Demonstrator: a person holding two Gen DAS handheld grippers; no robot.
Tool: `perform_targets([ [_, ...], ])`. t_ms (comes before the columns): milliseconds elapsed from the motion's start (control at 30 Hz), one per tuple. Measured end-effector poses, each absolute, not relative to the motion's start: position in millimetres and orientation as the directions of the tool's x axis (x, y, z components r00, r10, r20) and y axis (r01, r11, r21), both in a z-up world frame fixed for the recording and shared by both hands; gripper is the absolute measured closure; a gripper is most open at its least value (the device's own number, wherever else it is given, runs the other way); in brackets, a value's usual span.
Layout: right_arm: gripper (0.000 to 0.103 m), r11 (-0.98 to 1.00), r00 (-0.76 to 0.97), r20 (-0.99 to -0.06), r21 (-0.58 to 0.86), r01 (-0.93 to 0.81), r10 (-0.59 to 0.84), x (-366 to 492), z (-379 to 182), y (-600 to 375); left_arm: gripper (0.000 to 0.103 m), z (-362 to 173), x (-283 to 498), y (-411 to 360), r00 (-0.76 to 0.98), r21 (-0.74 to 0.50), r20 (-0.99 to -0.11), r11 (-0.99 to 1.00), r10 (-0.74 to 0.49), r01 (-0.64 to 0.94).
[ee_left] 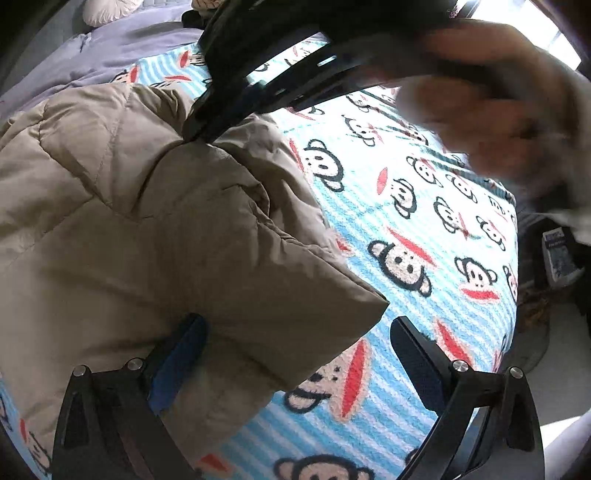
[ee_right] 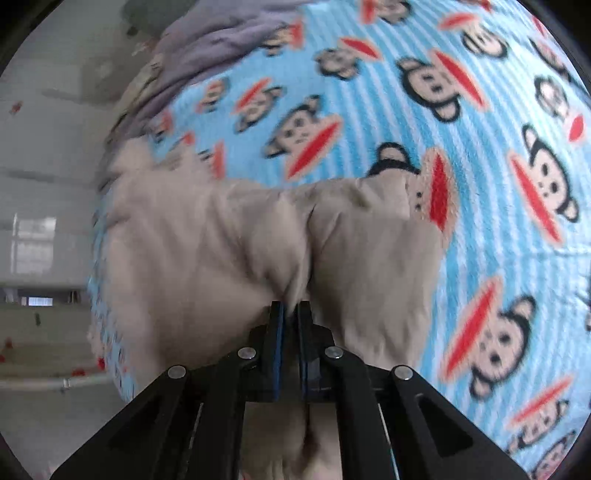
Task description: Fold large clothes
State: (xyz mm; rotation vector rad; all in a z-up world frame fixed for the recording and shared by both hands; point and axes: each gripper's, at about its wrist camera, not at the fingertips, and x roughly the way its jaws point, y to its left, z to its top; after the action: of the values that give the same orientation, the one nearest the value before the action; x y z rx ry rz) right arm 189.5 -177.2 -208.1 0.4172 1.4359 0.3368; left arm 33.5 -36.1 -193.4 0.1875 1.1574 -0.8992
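A beige padded jacket (ee_left: 155, 229) lies on a blue striped monkey-print blanket (ee_left: 424, 206). My left gripper (ee_left: 295, 343) is open, with a corner of the jacket lying between its fingers, untouched by the right finger. In the right wrist view my right gripper (ee_right: 291, 314) is shut on a pinched fold of the jacket (ee_right: 229, 243). In the left wrist view the right gripper (ee_left: 280, 66) and the blurred hand holding it (ee_left: 491, 107) hang at the top, touching the jacket's upper edge.
A lilac quilt (ee_left: 122, 48) and a pale pillow (ee_left: 107, 11) lie at the bed's far end. The bed's edge (ee_left: 517, 258) drops to the floor at right, with a box (ee_left: 557, 258) beside it. White walls (ee_right: 48, 166) show left.
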Motion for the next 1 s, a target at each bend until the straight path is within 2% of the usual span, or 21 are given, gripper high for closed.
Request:
perform_targets([
  [100,0.097,0.849,0.054,-0.847,0.526,-0.05,0.528,162,-188,-168,0.003,-186,29,-32,0.119,-0.288,-0.855,0.652,-0.505,0.701],
  [233,0.097,0.833,-0.03,-0.837,0.547,-0.086,0.546,127,-188,-154,0.003,-157,21,-2,0.184,-0.297,-0.825,0.686,-0.535,0.664],
  [300,0.097,0.843,-0.056,-0.848,0.529,-0.096,0.526,114,-195,-150,0.003,-144,25,29,0.268,-0.289,-0.815,0.763,-0.513,0.578],
  [400,0.097,0.883,-0.087,-0.89,0.456,-0.114,0.449,92,-211,-145,0.003,-147,40,74,0.371,-0.267,-0.83,0.881,-0.416,0.39],
  [467,0.098,0.908,-0.092,-0.916,0.401,-0.12,0.392,83,-222,-144,0.003,-167,56,103,0.359,-0.268,-0.867,0.931,-0.346,0.249],
  [533,0.099,0.926,-0.082,-0.933,0.359,-0.113,0.352,78,-236,-144,0.003,-191,67,116,0.314,-0.272,-0.896,0.946,-0.315,0.174],
  [633,0.103,0.939,-0.074,-0.94,0.339,-0.066,0.334,74,-256,-146,0.002,-215,70,117,0.266,-0.303,-0.903,0.94,-0.336,0.158],
  [767,0.103,0.94,-0.064,-0.938,0.342,0.004,0.342,70,-272,-146,0.002,-214,67,110,0.271,-0.279,-0.909,0.945,-0.317,0.169],
  [1000,0.103,0.952,-0.049,-0.951,0.306,-0.001,0.306,57,-251,-143,0.002,-205,61,107,0.273,-0.237,-0.923,0.96,-0.27,0.148],
])
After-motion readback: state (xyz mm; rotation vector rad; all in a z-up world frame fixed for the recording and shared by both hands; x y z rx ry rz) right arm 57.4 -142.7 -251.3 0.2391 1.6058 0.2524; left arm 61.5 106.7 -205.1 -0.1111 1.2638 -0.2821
